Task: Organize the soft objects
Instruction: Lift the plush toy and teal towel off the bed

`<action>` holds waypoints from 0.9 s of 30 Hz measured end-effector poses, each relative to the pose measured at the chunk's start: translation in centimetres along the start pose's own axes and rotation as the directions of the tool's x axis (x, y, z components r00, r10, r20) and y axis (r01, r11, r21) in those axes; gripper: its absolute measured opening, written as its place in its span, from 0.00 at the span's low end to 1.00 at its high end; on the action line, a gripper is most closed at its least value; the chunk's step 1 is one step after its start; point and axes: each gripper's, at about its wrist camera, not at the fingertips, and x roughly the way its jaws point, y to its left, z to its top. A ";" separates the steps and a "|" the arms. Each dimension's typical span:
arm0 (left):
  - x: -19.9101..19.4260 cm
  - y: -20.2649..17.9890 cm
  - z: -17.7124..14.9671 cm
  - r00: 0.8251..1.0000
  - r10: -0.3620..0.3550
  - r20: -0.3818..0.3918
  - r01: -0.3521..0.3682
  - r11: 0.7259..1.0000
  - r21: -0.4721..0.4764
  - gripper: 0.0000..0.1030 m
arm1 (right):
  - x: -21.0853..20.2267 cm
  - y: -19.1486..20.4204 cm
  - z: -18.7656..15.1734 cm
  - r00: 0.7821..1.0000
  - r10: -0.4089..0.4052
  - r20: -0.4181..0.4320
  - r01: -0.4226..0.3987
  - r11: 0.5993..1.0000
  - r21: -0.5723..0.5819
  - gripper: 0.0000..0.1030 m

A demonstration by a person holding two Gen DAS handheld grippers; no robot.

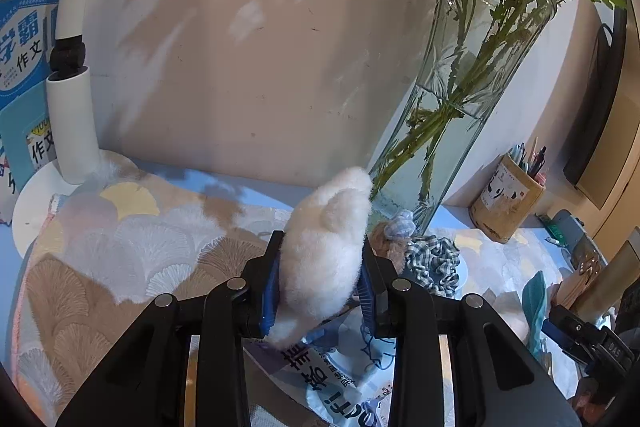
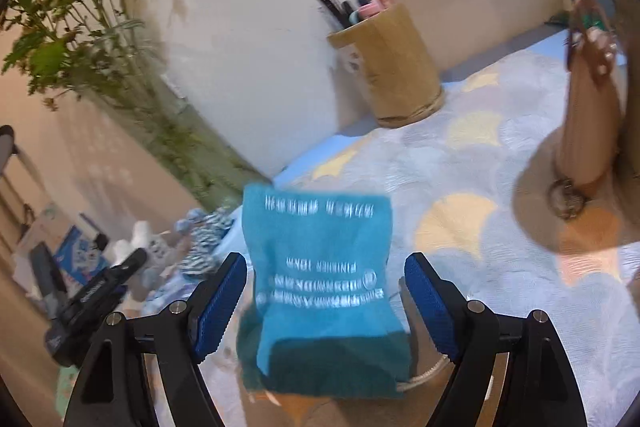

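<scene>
My left gripper [image 1: 320,279] is shut on a white fluffy plush toy [image 1: 326,251] and holds it above the patterned cloth. A checked scrunchie [image 1: 434,265] and a small brown plush [image 1: 386,239] lie just right of it, by the vase. My right gripper [image 2: 326,291] is open, with its blue pads on either side of a folded teal towel [image 2: 320,279] with white lettering; the pads do not touch it. The towel also shows at the right of the left wrist view [image 1: 534,301]. The scrunchie shows to the left in the right wrist view [image 2: 204,243].
A tall glass vase [image 1: 468,83] with green stems stands at the wall. A pen holder [image 2: 390,63] is right of it. A white lamp base [image 1: 48,199] and blue books [image 1: 24,39] stand at the left. A wooden hand-shaped stand [image 2: 588,123] is at the right. A printed bag [image 1: 340,383] lies below my left gripper.
</scene>
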 end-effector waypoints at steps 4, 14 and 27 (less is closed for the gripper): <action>0.2 0.0 -0.1 1.000 -0.003 -0.007 0.003 1.000 0.005 0.29 | 0.0 1.3 0.1 1.000 0.002 0.011 -0.001 0.998 -0.066 0.79; -0.1 -0.1 0.0 1.000 0.007 0.010 -0.007 1.000 0.030 0.29 | 0.6 0.6 0.5 0.993 0.120 -0.003 -0.120 0.992 -0.024 0.23; -4.7 -4.9 -0.8 0.992 0.096 0.078 -0.107 0.983 0.150 0.29 | -3.0 1.6 1.0 0.965 0.259 0.033 -0.259 0.966 -0.025 0.16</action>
